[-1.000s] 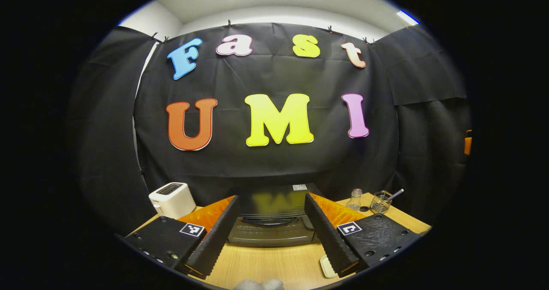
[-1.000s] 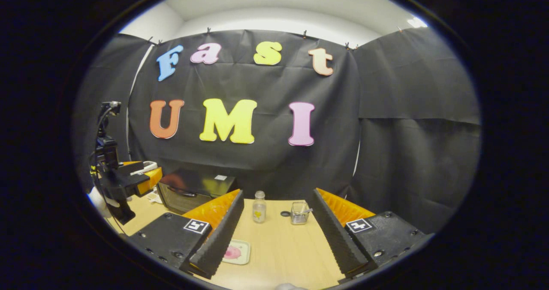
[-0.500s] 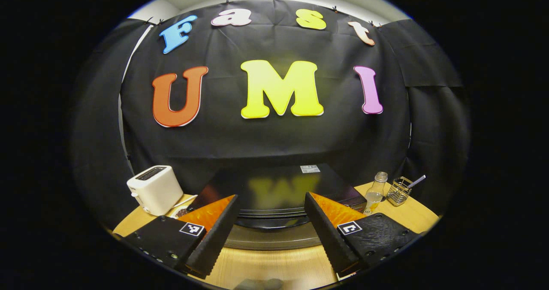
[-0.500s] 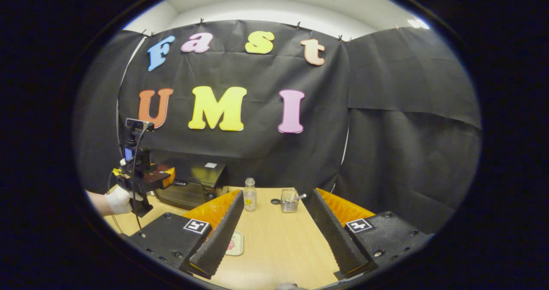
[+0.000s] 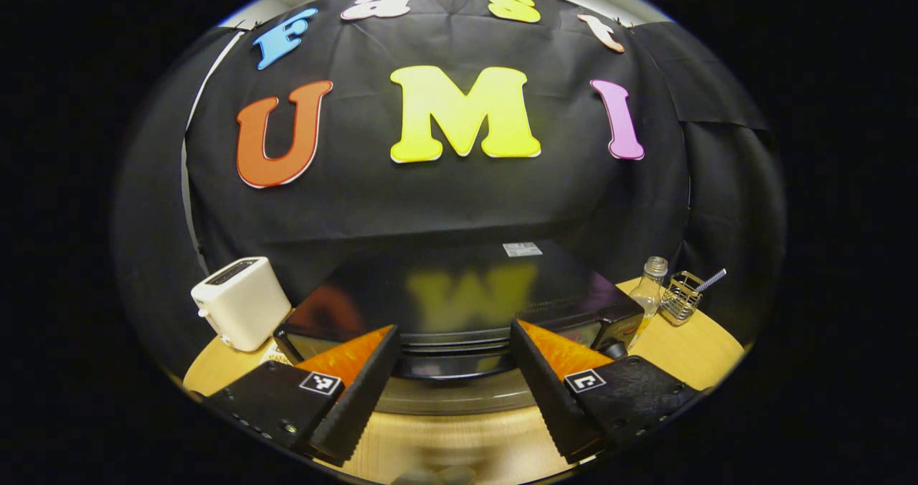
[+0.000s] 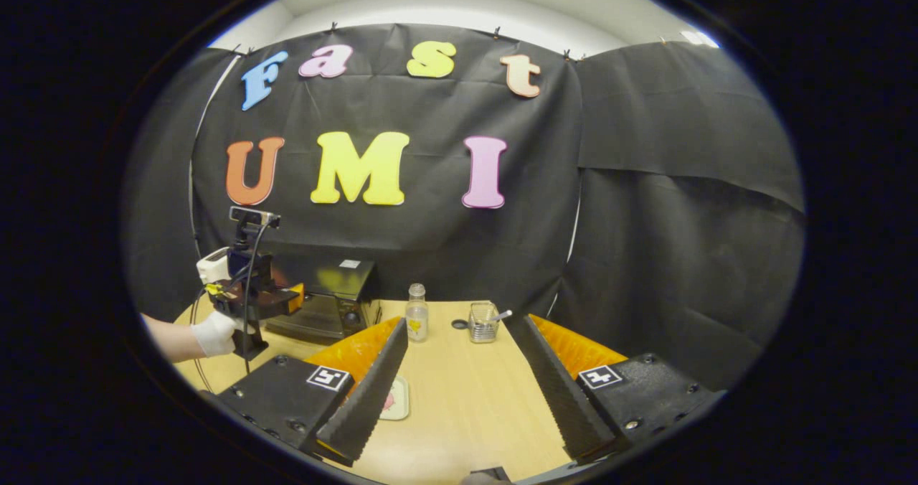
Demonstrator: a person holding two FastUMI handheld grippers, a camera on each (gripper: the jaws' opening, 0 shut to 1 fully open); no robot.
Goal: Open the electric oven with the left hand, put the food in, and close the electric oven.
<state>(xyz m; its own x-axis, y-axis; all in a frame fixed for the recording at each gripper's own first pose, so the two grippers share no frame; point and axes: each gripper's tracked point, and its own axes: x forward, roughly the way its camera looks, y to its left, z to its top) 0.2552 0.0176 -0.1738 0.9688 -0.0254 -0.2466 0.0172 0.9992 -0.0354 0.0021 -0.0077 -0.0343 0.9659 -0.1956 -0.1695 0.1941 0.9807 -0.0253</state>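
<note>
We see the black electric oven [image 5: 459, 305] standing on the wooden table [image 6: 466, 399] with its door shut, right by the black wall, and the pink food on its small tray [image 6: 396, 399] lies on the table near the oven.

Both views are dim, lit from the pale ceiling above. Fisheye distortion bends the edges strongly. The oven [image 5: 466, 298] top shows a glossy reflection, and the table [image 5: 459, 445] beneath looks blurred.

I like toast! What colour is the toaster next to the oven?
The toaster is white, clearest in the left gripper view.
</note>
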